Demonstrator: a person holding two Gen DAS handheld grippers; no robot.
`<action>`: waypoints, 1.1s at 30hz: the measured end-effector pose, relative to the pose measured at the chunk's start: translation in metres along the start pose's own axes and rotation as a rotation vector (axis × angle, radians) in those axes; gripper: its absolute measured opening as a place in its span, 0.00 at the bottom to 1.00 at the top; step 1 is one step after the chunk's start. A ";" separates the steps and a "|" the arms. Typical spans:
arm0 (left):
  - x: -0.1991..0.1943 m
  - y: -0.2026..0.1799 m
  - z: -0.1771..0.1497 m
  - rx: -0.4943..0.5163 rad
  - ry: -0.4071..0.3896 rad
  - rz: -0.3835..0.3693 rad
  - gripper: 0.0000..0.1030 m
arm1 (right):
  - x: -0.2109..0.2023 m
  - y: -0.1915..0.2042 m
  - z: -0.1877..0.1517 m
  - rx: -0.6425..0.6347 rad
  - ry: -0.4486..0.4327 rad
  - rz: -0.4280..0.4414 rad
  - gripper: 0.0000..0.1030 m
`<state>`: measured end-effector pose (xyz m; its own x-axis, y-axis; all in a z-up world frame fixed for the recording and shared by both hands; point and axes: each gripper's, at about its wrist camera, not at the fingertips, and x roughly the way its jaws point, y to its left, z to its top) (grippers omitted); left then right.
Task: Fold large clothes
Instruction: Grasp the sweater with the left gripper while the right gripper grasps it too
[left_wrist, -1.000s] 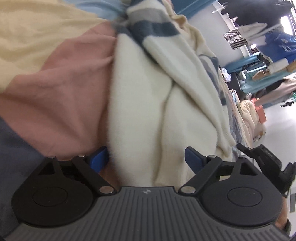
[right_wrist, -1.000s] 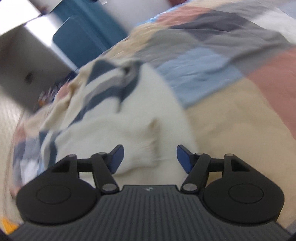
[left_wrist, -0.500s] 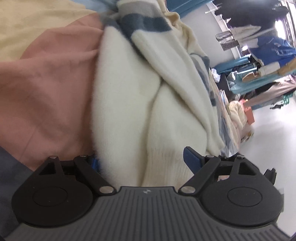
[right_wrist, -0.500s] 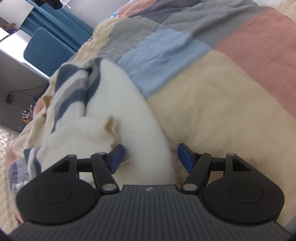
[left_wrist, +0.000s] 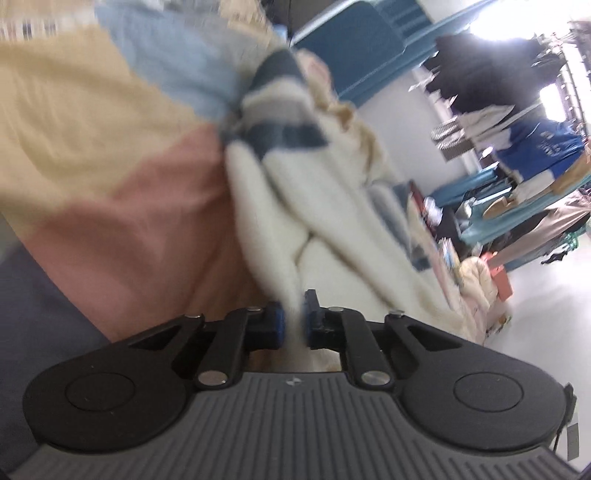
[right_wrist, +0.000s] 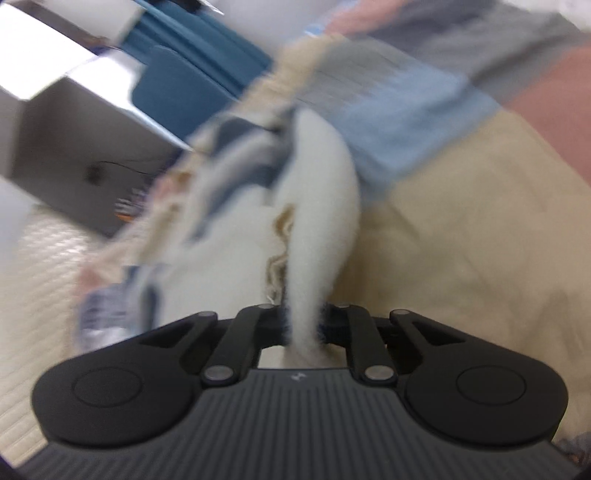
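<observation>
A cream knit sweater (left_wrist: 295, 206) with navy and grey stripes lies bunched on a patchwork quilt (left_wrist: 110, 192). My left gripper (left_wrist: 293, 326) is shut on a fold of its cream fabric near the hem. In the right wrist view the same sweater (right_wrist: 317, 206) stretches away from me, and my right gripper (right_wrist: 303, 325) is shut on a thick cream fold of it. Both views are blurred by motion.
The quilt (right_wrist: 461, 229) has pink, beige, light blue and grey patches. A blue chair (right_wrist: 177, 88) and a grey desk (right_wrist: 74, 147) stand beyond the bed. Clothes racks (left_wrist: 517, 110) and a pile of garments (left_wrist: 476, 280) stand at the right.
Both grippers have closed from open onto folds of the sweater. Both views have shifted and blurred, and the sweater looks pulled up and stretched.
</observation>
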<state>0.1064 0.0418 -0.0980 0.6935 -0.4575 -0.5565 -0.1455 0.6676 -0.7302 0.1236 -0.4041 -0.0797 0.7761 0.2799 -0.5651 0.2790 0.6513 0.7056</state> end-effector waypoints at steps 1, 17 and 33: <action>-0.010 -0.001 0.004 -0.005 -0.019 -0.016 0.10 | -0.008 0.002 0.000 0.007 -0.003 0.034 0.11; -0.170 -0.027 -0.003 -0.005 -0.209 -0.188 0.06 | -0.105 0.045 -0.007 -0.120 -0.013 0.365 0.10; -0.265 -0.039 -0.028 0.048 -0.326 -0.306 0.06 | -0.188 0.063 -0.019 -0.247 -0.069 0.474 0.11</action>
<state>-0.0914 0.1204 0.0671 0.8869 -0.4339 -0.1583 0.1284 0.5608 -0.8179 -0.0152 -0.4022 0.0625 0.8222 0.5420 -0.1740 -0.2456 0.6135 0.7505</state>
